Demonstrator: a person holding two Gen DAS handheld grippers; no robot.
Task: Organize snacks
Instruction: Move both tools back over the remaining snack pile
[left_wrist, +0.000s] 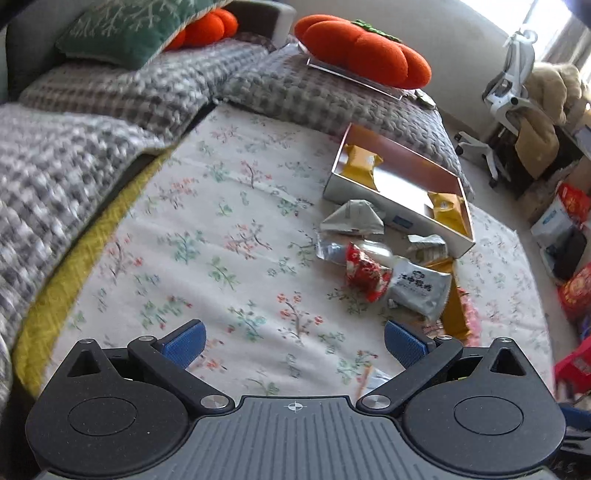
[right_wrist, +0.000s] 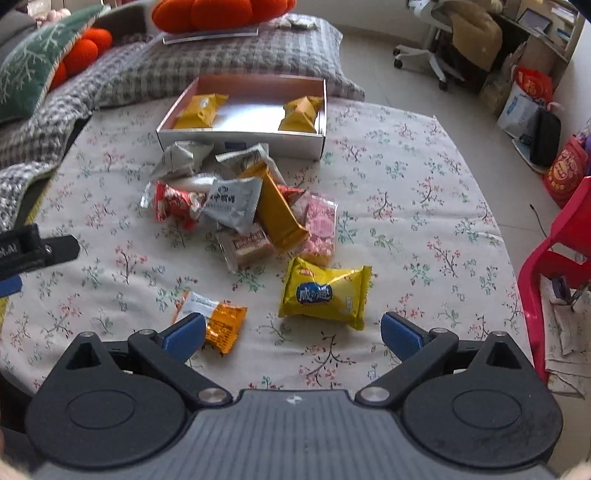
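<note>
A white box (right_wrist: 240, 138) stands on the floral cloth and holds two yellow snack packs, one at each end (right_wrist: 201, 110) (right_wrist: 301, 112). In front of it lies a pile of snacks: a red pack (right_wrist: 173, 203), a grey pack (right_wrist: 231, 203), a gold pack (right_wrist: 279, 212), a pink pack (right_wrist: 319, 229). A yellow pack (right_wrist: 325, 293) and an orange pack (right_wrist: 221, 321) lie nearer my right gripper (right_wrist: 293, 332), which is open and empty above them. My left gripper (left_wrist: 293, 343) is open and empty over bare cloth, left of the pile (left_wrist: 373, 273) and box (left_wrist: 399, 184).
Grey checked cushions (left_wrist: 92, 122), a green pillow (left_wrist: 129, 29) and orange pumpkin cushions (left_wrist: 362, 51) lie behind the cloth. A red plastic chair (right_wrist: 554, 258) stands at the right edge. An office chair (right_wrist: 443, 48) and bags (right_wrist: 528, 92) stand on the floor beyond.
</note>
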